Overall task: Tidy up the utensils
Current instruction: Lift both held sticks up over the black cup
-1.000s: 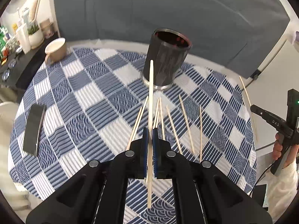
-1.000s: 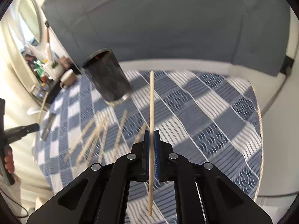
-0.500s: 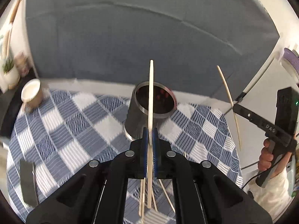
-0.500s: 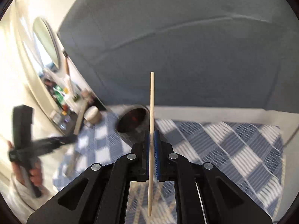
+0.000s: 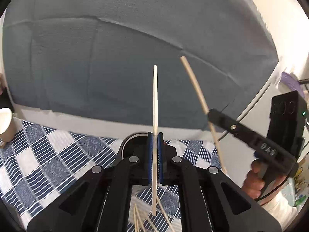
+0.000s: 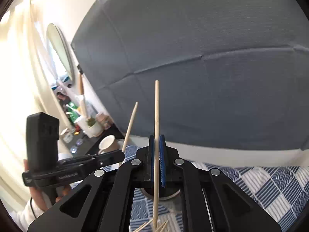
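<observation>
My left gripper (image 5: 154, 135) is shut on a pale wooden chopstick (image 5: 155, 100) that stands upright between its blue pads. Just behind the left fingers shows the rim of the dark cylindrical holder (image 5: 129, 141), mostly hidden. My right gripper (image 6: 156, 138) is shut on a second chopstick (image 6: 156, 112), also upright; the holder's base (image 6: 164, 194) peeks out below its fingers. In the left wrist view the right gripper (image 5: 209, 113) with its chopstick (image 5: 195, 83) comes in from the right. In the right wrist view the left gripper (image 6: 123, 153) holds its chopstick (image 6: 131, 123). Several loose chopsticks (image 5: 141, 220) lie on the cloth.
A blue-and-white checked cloth (image 5: 48, 162) covers the round table. A white mug (image 5: 5, 123) stands at the table's far left edge, also seen as the mug (image 6: 107, 145). A grey upholstered sofa back (image 5: 115, 58) fills the background. A dark side shelf with bottles and a potted plant (image 6: 90, 125) is at left.
Both grippers rose and tilted up, each carrying its chopstick, and closed in on the holder. The holder went from plain view ahead to mostly hidden behind the fingers. The table dropped low in both views.
</observation>
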`<state>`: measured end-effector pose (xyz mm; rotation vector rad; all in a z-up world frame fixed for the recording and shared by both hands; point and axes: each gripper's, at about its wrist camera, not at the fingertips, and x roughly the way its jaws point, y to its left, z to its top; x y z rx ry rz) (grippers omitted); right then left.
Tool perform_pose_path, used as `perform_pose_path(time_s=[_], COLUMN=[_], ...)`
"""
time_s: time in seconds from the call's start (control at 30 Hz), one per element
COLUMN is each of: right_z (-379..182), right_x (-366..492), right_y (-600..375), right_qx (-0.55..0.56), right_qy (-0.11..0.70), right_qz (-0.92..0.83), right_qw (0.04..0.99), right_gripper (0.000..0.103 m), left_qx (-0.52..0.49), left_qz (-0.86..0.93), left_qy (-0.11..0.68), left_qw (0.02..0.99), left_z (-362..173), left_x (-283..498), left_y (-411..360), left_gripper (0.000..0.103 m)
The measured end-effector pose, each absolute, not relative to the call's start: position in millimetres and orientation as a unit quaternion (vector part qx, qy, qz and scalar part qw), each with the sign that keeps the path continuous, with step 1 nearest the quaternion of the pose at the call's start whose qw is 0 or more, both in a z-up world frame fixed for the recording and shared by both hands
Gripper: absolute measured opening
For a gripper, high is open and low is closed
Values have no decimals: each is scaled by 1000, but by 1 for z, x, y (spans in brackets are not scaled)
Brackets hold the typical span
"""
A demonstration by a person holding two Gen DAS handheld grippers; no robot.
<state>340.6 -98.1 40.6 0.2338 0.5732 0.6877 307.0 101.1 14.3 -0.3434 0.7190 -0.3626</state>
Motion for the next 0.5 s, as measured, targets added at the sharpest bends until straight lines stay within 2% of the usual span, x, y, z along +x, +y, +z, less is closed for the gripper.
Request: perform_pose_path(time_s=[0.27,0.5], right_z=[10,3], right_x=[364,346], right_y=[-76,-81], right_qx=[125,115], right_qy=[290,302], right_qz=[340,343], right_qw=[886,882], right_gripper=[5,4], left_qx=[-191,-209], left_qz=[-189,-200], left_qy=[337,315], left_qw=[902,904], left_z=[-8,-12], left_x=[339,343], left_y=[106,113], left_gripper=[5,5])
